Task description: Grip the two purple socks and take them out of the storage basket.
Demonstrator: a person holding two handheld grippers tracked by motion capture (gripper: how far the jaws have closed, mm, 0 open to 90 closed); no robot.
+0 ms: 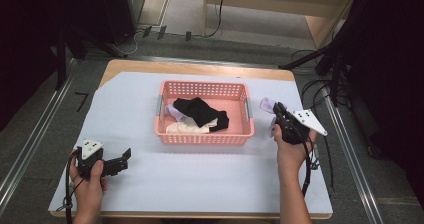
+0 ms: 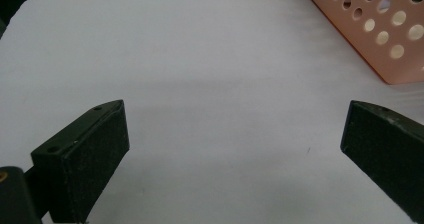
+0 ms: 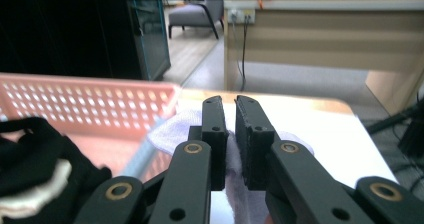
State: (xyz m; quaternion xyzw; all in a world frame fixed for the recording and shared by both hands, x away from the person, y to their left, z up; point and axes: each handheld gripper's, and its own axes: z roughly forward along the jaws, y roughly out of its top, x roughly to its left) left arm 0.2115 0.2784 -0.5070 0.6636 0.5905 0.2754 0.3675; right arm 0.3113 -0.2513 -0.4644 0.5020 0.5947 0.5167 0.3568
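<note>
1. We hold a pale lilac, soft knitted cloth piece, likely a sock, in our right gripper, whose jaws are pressed together on it just outside the right end of the pink perforated plastic basket.
2. In the high view the cloth hangs from the right gripper above the white-covered table, close beside the basket's right wall.
3. Our left gripper sits low over the bare table near the basket's front left corner, its jaws wide apart with nothing between them.
4. Inside the basket lie a black sock-like cloth, a cream cloth and another lilac piece, loosely heaped together.
5. We judge the held cloth light, limp and not fragile; it will droop and fold from any pinch point.
6. We judge a pinch on a bunched fold or the cuff edge safest, since a thin single layer could slip out of the flat jaws.
</note>
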